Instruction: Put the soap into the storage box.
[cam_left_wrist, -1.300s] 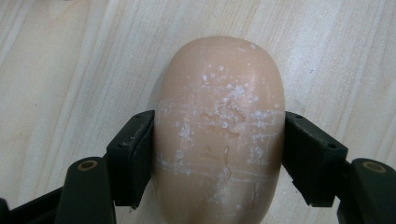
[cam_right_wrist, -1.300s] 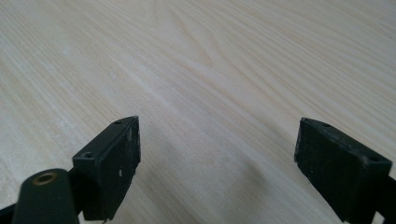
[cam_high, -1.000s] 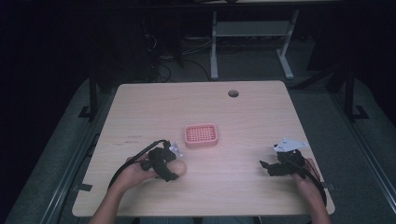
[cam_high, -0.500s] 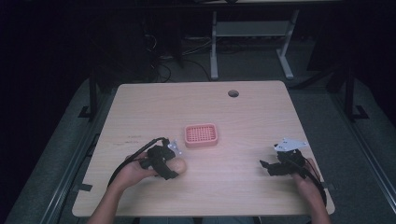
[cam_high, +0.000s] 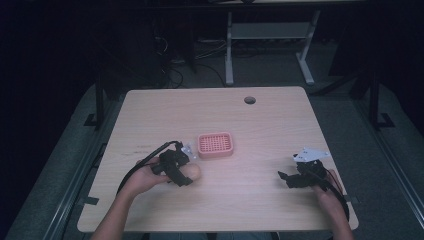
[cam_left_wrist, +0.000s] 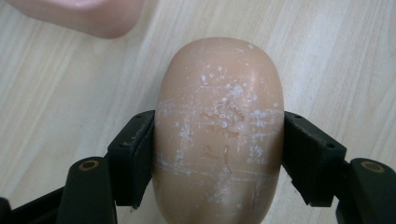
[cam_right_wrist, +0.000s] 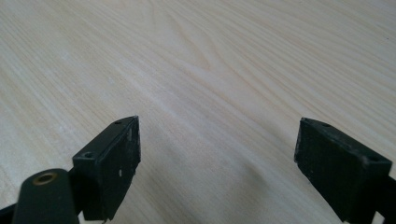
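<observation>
While the person leans over the worktop (cam_high: 280, 135), the left tongs (cam_high: 186, 176) pinch a tan, egg-shaped bar of soap (cam_left_wrist: 218, 130) between both black jaws. In the left gripper view the jaws press flat against its two long sides, and its surface is flecked with white scratches and crumbs. The soap (cam_high: 192, 172) sits low over the wood, just in front of a pink slotted soap dish (cam_high: 215, 144), near it but not in it; a pink corner of that dish (cam_left_wrist: 79, 16) shows beyond the soap. Well apart on the other side, the right tongs (cam_high: 284, 178) hang close above bare wood, jaws spread wide with nothing between them.
</observation>
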